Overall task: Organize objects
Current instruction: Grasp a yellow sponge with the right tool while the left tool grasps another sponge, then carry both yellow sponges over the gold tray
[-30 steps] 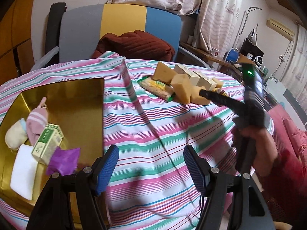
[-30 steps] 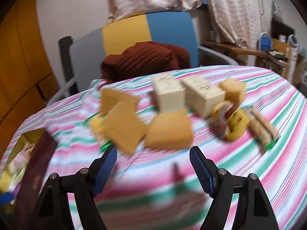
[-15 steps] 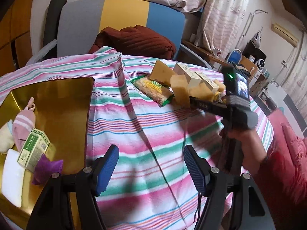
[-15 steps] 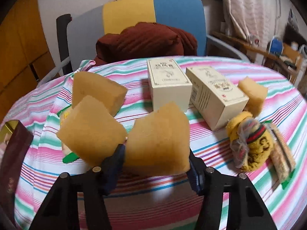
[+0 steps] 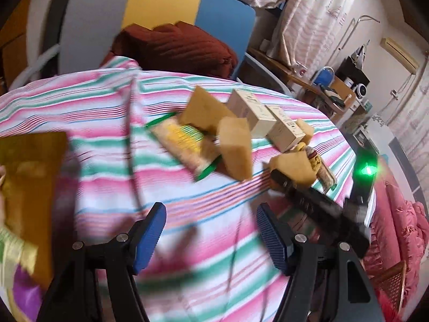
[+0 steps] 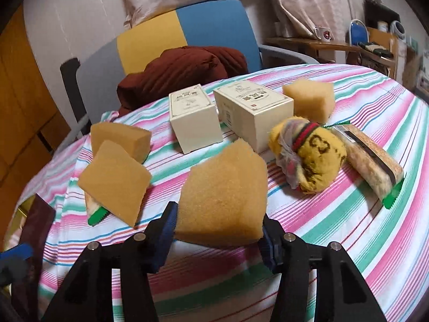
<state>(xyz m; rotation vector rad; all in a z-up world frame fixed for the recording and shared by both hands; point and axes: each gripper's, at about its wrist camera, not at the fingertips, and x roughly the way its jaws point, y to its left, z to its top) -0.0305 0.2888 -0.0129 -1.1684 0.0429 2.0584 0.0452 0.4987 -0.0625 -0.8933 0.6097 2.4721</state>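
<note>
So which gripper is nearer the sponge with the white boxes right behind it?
Right. The right gripper has its pads closed on that sponge; the left gripper is open over bare striped tablecloth, well short of it.

Beyond the striped tabletop stands a grey, yellow and blue chair holding a maroon cushion. Pale curtains hang behind; a wooden shelf sits right.

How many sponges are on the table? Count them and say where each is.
4. One sponge in the right gripper; two stacked at left; one behind the right box. Others may be hidden.
</note>
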